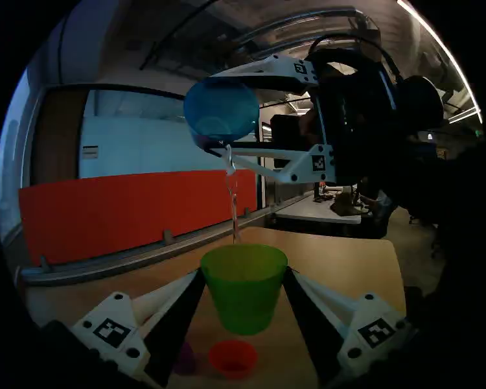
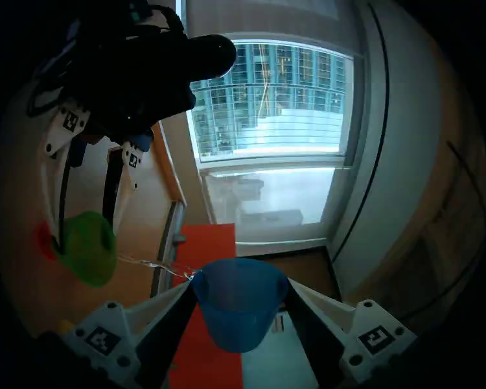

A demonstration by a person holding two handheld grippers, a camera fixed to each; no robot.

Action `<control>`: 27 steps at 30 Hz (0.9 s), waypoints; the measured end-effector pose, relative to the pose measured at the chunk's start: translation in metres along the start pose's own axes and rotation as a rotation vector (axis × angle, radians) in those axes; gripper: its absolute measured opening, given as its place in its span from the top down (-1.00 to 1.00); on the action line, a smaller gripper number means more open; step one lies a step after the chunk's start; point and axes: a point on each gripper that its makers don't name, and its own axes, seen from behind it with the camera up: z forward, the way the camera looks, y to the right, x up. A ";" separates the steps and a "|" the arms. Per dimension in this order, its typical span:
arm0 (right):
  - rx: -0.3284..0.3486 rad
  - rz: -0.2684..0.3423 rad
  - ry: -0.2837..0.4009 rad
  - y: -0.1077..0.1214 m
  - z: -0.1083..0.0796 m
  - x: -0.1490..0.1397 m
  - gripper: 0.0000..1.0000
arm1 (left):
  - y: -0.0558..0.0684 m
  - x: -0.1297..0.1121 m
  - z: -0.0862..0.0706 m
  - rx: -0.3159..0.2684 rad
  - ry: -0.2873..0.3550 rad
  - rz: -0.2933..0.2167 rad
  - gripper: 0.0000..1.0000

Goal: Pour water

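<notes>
In the left gripper view my left gripper (image 1: 244,285) is shut on an upright green cup (image 1: 244,292), held above the wooden table (image 1: 347,259). Above it my right gripper (image 1: 269,117) holds a blue cup (image 1: 220,110) tipped on its side, and a thin stream of water (image 1: 232,207) falls from its rim into the green cup. In the right gripper view my right gripper (image 2: 240,305) is shut on the blue cup (image 2: 238,308); the water (image 2: 152,264) runs toward the green cup (image 2: 87,246), which sits between the left gripper's fingers (image 2: 123,188).
A small red cup (image 1: 233,356) and a purple object (image 1: 186,358) lie on the table under the green cup. An orange panel (image 1: 126,207) and a rail border the table's far side. Desks stand beyond. A large window (image 2: 269,97) is in the right gripper view.
</notes>
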 end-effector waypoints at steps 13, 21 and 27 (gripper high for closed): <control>-0.002 -0.080 0.000 0.000 0.007 0.006 -0.84 | -0.001 0.000 0.002 -0.002 0.000 0.002 -0.72; -0.008 -0.141 0.002 0.002 0.011 0.012 -0.84 | -0.003 0.001 0.002 0.003 0.001 0.002 -0.72; -0.006 -0.201 0.008 0.003 0.013 0.020 -0.84 | -0.003 0.003 0.002 0.003 0.004 0.004 -0.71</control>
